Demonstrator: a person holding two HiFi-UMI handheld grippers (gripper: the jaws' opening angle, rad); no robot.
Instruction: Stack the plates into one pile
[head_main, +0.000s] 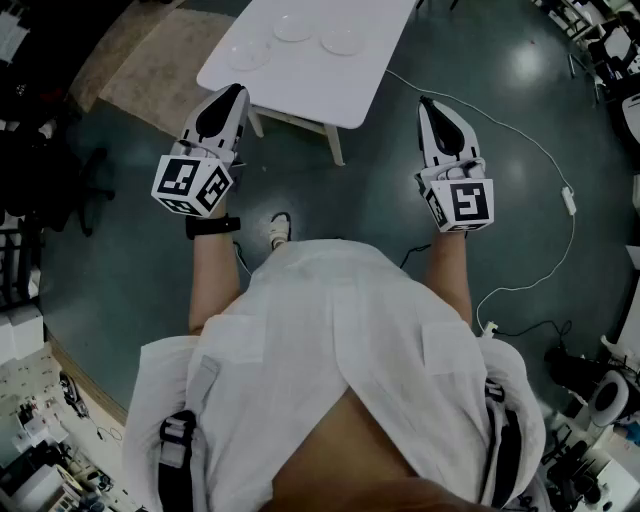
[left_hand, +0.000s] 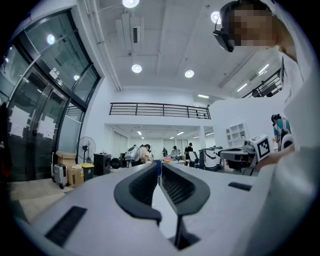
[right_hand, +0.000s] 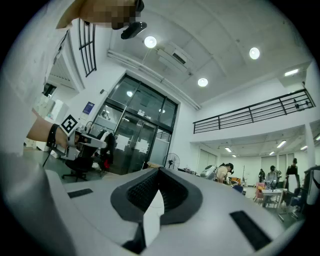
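Tan rug (head_main: 150, 60) lay at eleven o'clock in the head view, beside the left end of the table (head_main: 300, 92). The left gripper (head_main: 236, 92) came next at about ten o'clock, held level over the floor with its jaws pressed together and nothing between them. It stopped short of the table edge, seemingly carried at the ready because no plate was yet within reach. At twelve o'clock the white table bore the left plate (head_main: 247, 52), the middle plate (head_main: 293, 27) and the right plate (head_main: 342, 41). They sat apart in a loose row, none resting on another, so the pile looked not yet begun. At about one o'clock the right gripper (head_main: 426, 102) mirrored the left, closed, empty and well apart from the plates. Both would likely need to open on the approach. The floor (head_main: 350, 200) was dark, greenish and glossy, and a white cable (head_main: 560, 170) trailed across it at three o'clock. The gripper views showed a tall hall with glass doors, a railed mezzanine, round ceiling lights and distant people at desks.
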